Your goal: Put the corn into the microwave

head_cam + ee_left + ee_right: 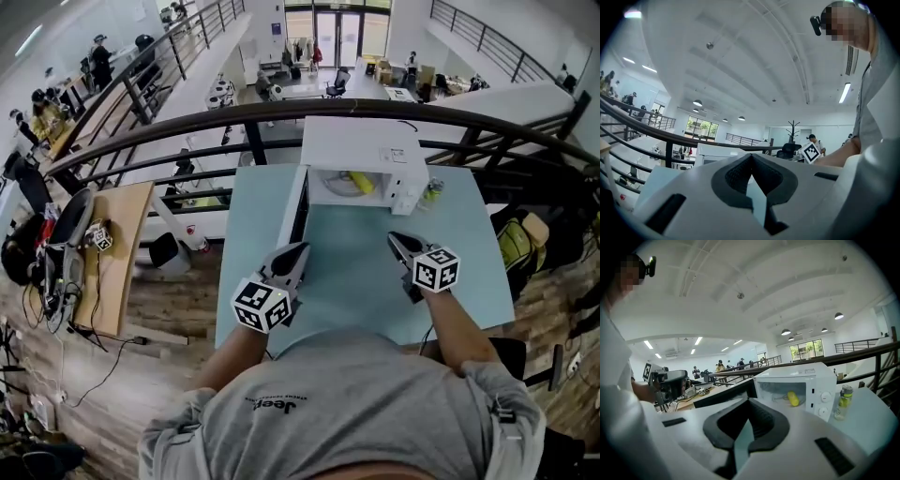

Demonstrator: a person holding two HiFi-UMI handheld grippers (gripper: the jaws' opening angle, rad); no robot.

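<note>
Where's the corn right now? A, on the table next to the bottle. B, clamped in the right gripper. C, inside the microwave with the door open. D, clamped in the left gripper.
C: the yellow corn lies inside the microwave, whose door stands open.

L gripper (296, 251) & R gripper (397, 240): jaws together, nothing between them. Held side by side, well apart, tips pointing fwd.
</note>
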